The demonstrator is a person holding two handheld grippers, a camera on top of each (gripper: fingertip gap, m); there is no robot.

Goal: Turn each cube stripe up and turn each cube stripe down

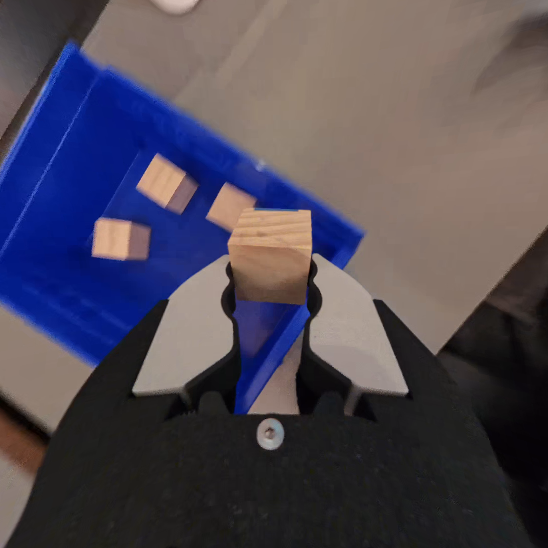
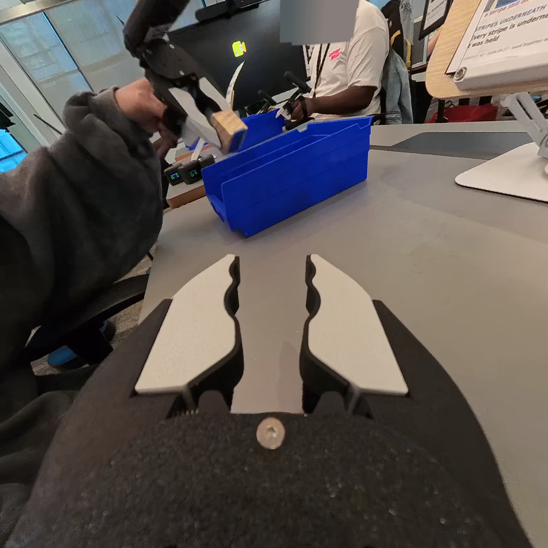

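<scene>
My left gripper [image 1: 270,267] is shut on a wooden cube [image 1: 271,252] and holds it in the air above the blue bin [image 1: 74,142]. A blue stripe shows on the cube's far face. Three more wooden cubes lie in the bin: one at the back [image 1: 166,184], one at the left [image 1: 120,238], one partly hidden behind the held cube [image 1: 226,204]; no stripe shows on them. In the right wrist view the left gripper [image 2: 221,135] holds the cube [image 2: 228,130] over the bin [image 2: 290,178], blue face pointing down and right. My right gripper [image 2: 271,272] is open and empty, low over the grey table.
The bin stands on a grey table [image 2: 385,267]. A white stand base [image 2: 504,175] with a printed sheet is at the right. A person with grippers and a second blue bin [image 2: 261,127] are across the table. Small devices [image 2: 184,175] sit past the bin's left end.
</scene>
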